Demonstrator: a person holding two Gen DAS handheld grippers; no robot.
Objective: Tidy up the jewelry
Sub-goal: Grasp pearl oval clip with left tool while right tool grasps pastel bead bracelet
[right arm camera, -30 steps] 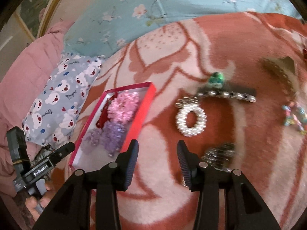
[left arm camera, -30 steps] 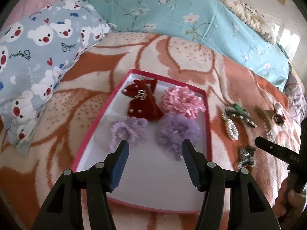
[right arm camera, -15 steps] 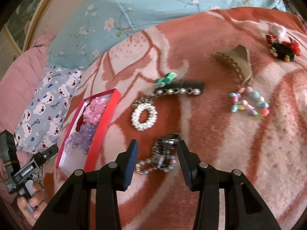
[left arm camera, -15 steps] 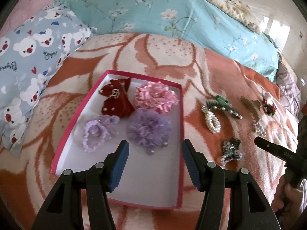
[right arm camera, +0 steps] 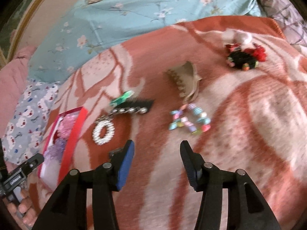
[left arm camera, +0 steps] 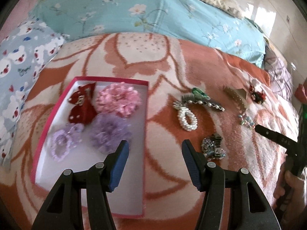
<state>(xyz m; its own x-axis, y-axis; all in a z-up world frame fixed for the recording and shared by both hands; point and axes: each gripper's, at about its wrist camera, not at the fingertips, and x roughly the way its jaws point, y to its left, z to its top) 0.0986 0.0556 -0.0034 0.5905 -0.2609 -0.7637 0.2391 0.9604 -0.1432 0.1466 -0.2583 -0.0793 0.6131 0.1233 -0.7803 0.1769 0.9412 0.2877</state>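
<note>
A red-rimmed white box [left arm camera: 57, 107] lies on the blanket, holding a dark red bow [left arm camera: 82, 105], a pink flower scrunchie [left arm camera: 118, 99], a purple flower scrunchie [left arm camera: 109, 130] and a lilac scrunchie [left arm camera: 61, 143]. Loose on the blanket to its right are a pearl ring clip [left arm camera: 187, 117], a green and rhinestone clip [left arm camera: 201, 99], a sparkly clip [left arm camera: 213, 148], a pastel bead bracelet [right arm camera: 189, 122], a beige claw clip [right arm camera: 184, 80] and a red-black hair tie [right arm camera: 243, 57]. My left gripper [left arm camera: 154, 153] is open over the box's right edge. My right gripper [right arm camera: 157, 153] is open, below the bracelet.
An orange and cream blanket [left arm camera: 153, 57] covers the bed. A bear-print pillow [left arm camera: 17, 61] lies left of the box and a turquoise floral pillow [left arm camera: 144, 9] lies behind. The box also shows at the left of the right wrist view [right arm camera: 73, 132].
Both grippers have moved right. The left now stands over the box's right edge instead of its middle. The right has passed the sparkly clip and now faces the bead bracelet.
</note>
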